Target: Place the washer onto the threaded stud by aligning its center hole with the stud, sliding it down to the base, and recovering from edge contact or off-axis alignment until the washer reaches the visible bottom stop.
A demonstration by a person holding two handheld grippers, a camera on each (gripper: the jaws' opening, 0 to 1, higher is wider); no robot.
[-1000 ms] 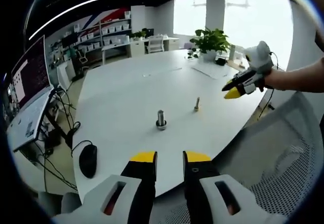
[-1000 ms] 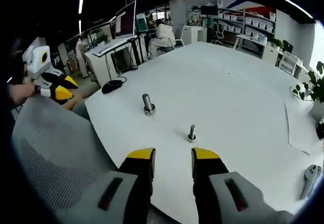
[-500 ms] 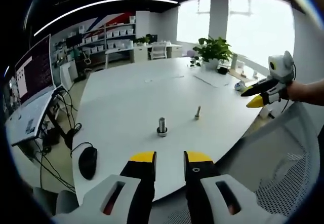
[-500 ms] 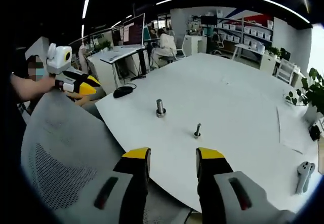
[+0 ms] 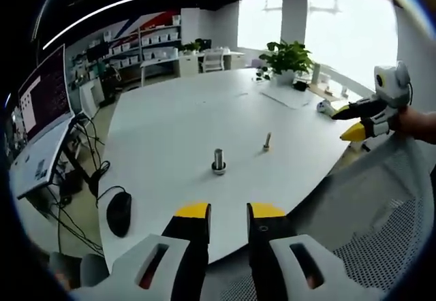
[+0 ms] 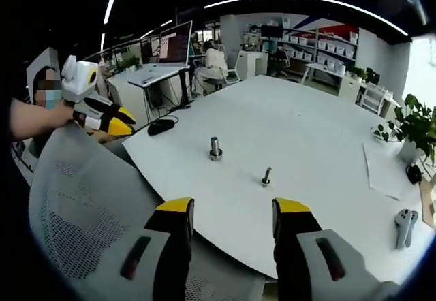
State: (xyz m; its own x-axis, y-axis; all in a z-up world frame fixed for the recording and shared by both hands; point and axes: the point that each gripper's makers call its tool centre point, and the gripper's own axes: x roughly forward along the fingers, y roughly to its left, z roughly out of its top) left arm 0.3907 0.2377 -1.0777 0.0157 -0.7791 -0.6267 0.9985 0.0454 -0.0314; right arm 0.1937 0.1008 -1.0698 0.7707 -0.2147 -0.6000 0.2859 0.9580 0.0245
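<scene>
On the white table (image 5: 170, 117), a computer mouse (image 5: 118, 214) lies at the near left edge. Near the middle stands a thick stud (image 5: 218, 161) with a ring at its base, whether the washer I cannot tell; a thinner bolt (image 5: 267, 141) stands right of it. The left gripper (image 5: 228, 212) and right gripper (image 6: 233, 209) hang over a mesh chair (image 6: 82, 219), jaws apart, holding nothing.

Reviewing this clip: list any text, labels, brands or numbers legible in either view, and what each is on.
None can be read.
Monitor at the left of the left gripper view: rows of on-screen text, too small and blurred.
Monitor in the right gripper view: lit screen, content illegible.
Shelf bins: no label legible.
</scene>
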